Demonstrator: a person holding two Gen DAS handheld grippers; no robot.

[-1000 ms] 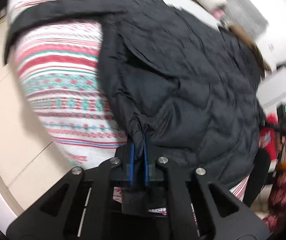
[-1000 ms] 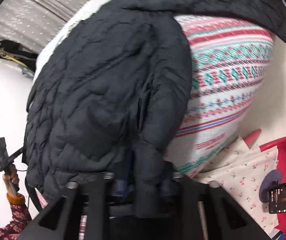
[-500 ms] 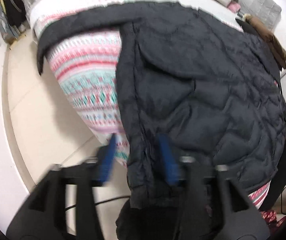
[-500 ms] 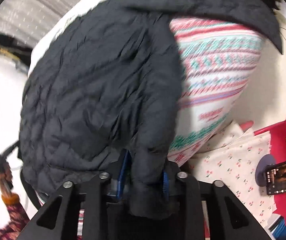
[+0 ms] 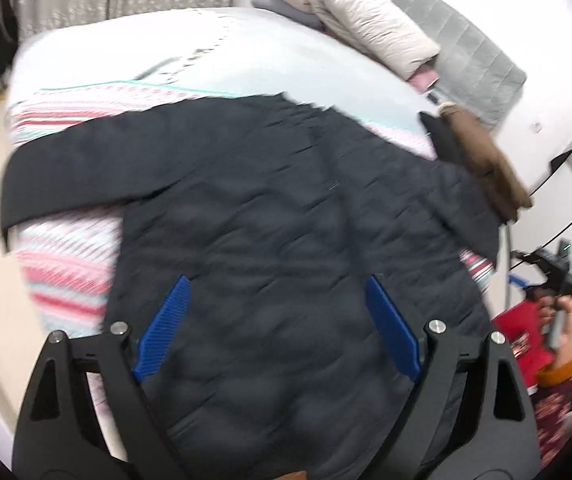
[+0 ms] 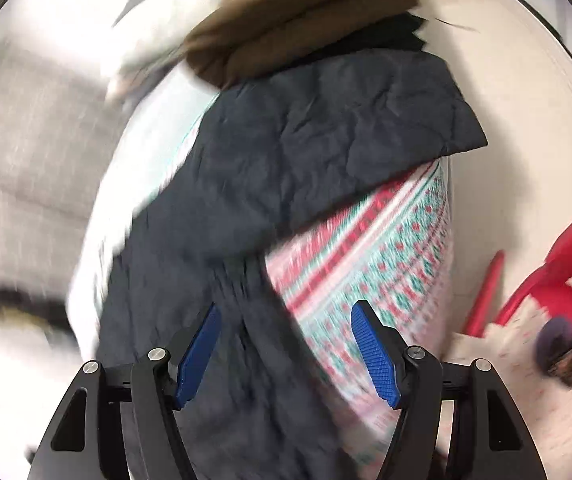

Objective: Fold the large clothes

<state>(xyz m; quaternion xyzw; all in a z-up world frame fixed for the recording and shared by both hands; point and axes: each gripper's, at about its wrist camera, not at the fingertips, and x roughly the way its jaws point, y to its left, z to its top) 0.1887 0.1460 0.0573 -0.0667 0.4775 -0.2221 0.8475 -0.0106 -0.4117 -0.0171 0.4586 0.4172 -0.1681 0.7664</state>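
A large black quilted jacket (image 5: 286, 220) lies spread on the bed, one sleeve (image 5: 86, 176) stretched out to the left, its brown fur-trimmed hood (image 5: 482, 160) at the far right. My left gripper (image 5: 276, 288) is open and empty above the jacket's lower body. In the right wrist view the jacket (image 6: 286, 152) lies along the bed with a sleeve (image 6: 406, 108) out to the right and the brown hood (image 6: 286, 12) at the top. My right gripper (image 6: 286, 316) is open and empty over the jacket's edge.
The bed has a red, green and white patterned cover (image 5: 66, 264) (image 6: 386, 264). Pillows (image 5: 366, 20) lie by the grey headboard (image 5: 478, 64). A red stool (image 6: 558, 272) and floral cloth (image 6: 506, 380) are at the right. The other gripper and hand (image 5: 554, 280) show at the right edge.
Both grippers let go of the jacket's hem and opened wide. Both lifted back from the jacket, which now lies flat on the bed.
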